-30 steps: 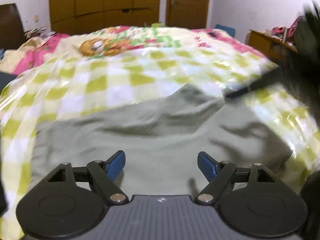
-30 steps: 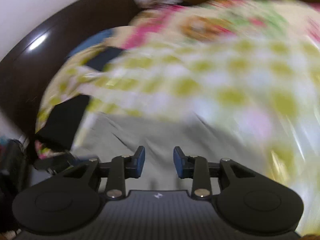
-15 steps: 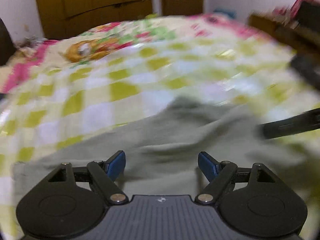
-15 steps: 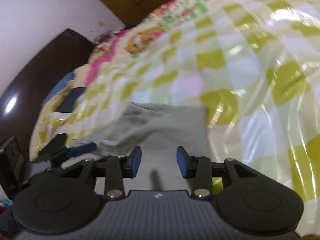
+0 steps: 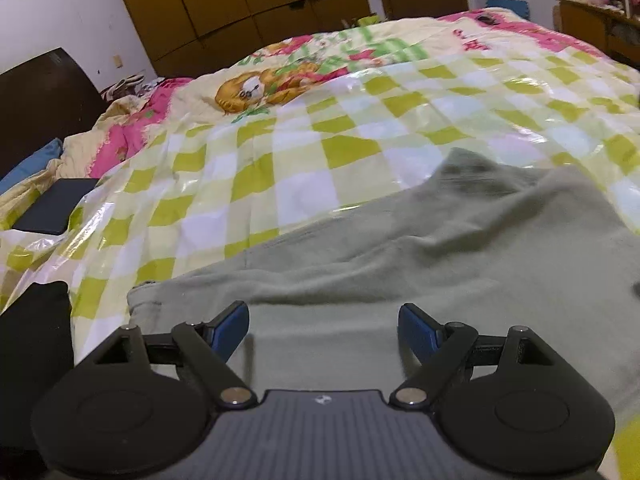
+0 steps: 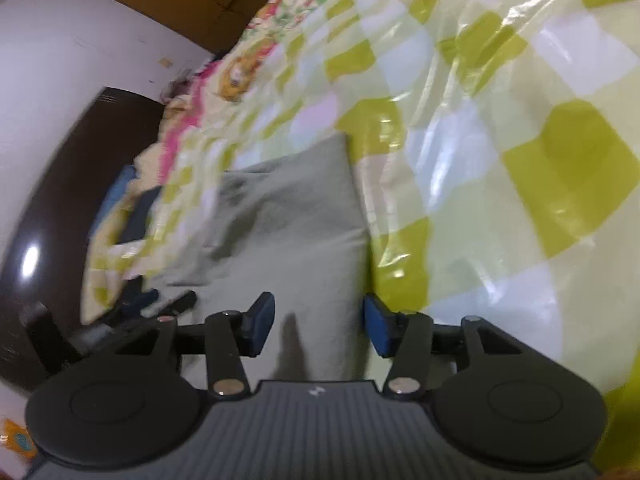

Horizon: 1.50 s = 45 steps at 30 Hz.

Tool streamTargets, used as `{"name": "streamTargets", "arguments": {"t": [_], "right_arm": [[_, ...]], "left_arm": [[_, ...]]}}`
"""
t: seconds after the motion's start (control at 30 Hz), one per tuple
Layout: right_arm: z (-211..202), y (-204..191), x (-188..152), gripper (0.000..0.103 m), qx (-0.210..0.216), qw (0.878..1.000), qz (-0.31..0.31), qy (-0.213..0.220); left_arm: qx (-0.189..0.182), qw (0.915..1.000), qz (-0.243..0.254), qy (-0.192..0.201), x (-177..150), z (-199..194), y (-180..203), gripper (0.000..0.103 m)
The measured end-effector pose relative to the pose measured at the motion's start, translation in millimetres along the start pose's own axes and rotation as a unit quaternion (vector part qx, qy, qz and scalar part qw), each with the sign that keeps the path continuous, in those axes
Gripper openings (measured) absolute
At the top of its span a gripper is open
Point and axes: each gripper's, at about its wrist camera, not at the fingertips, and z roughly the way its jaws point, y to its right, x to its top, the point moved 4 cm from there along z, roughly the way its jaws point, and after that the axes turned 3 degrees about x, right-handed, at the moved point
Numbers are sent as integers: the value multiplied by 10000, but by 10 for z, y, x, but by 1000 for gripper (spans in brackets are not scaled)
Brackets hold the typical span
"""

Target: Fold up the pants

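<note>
Fingers (image 6: 264, 316) blurred above pants (image 6: 304, 216), edges cropped.

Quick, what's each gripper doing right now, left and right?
Left gripper: open, empty, above the grey pants.
Right gripper: jaws opening, nothing gripped, over the pants' edge.

Matt fleecy cloth pants (image 5: 420, 280); glossy crinkled plastic sheet (image 5: 320, 152) over bed; varnished wood wardrobe (image 5: 240, 8); matt black plastic gripper arms.

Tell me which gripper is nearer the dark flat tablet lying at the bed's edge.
Left. The left gripper hovers open over the grey-green pants at their end toward the tablet. The right gripper, jaws opening, is over the pants' far end, farther from it.
</note>
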Motion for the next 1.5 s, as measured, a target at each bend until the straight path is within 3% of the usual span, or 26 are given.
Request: {"name": "streamTargets", "arguments": {"t": [0.17, 0.27, 0.33, 0.37, 0.4, 0.53, 0.63, 0.83, 0.93, 1.17, 1.27, 1.37, 1.5], "right_arm": [[111, 6, -60, 51, 683, 9968, 325, -254], [314, 115, -56, 48, 568, 9953, 672, -414], [317, 166, -32, 46, 784, 9917, 990, -253], [301, 194, -24, 35, 875, 9889, 1193, -142], [279, 204, -9, 9, 930, 9875, 1266, -93], [56, 178, 40, 5, 1332, 9830, 1261, 118], [-168, 157, 70, 5, 1404, 9829, 1160, 271], [-771, 234, 94, 5, 786, 9882, 1053, 782], [-899, 18, 171, 5, 417, 9929, 579, 948], [-293, -1110, 241, 5, 386, 9954, -756, 447], [138, -1502, 91, 5, 232, 9909, -1322, 106], [596, -1706, -134, 5, 175, 9875, -1535, -314], [1167, -1930, -472, 5, -71, 9741, -2087, -863]], "left_arm": [[-298, 9993, 140, -184, -95, -36, 203, 96], [-342, 9988, 202, -298, -133, -20, 315, 96], [-316, 9989, 194, -303, -127, -23, 336, 96], [-330, 9988, 159, -339, -121, -14, 342, 96], [-336, 9986, 122, -379, -120, -8, 352, 96], [-545, 9976, 62, -417, -105, -50, 484, 96], [-951, 9947, 7, -398, -101, -96, 713, 96], [-1609, 9868, 42, -167, -11, -152, 1029, 101], [-1526, 9881, -92, -147, -30, -200, 914, 101], [-1232, 9904, -614, -111, -342, -299, 315, 100], [-1351, 9864, -939, 1, -412, -325, 161, 100], [-1223, 9885, -864, 203, -425, -419, 70, 100], [-1049, 9910, -734, 378, -553, -565, -143, 100]]}}
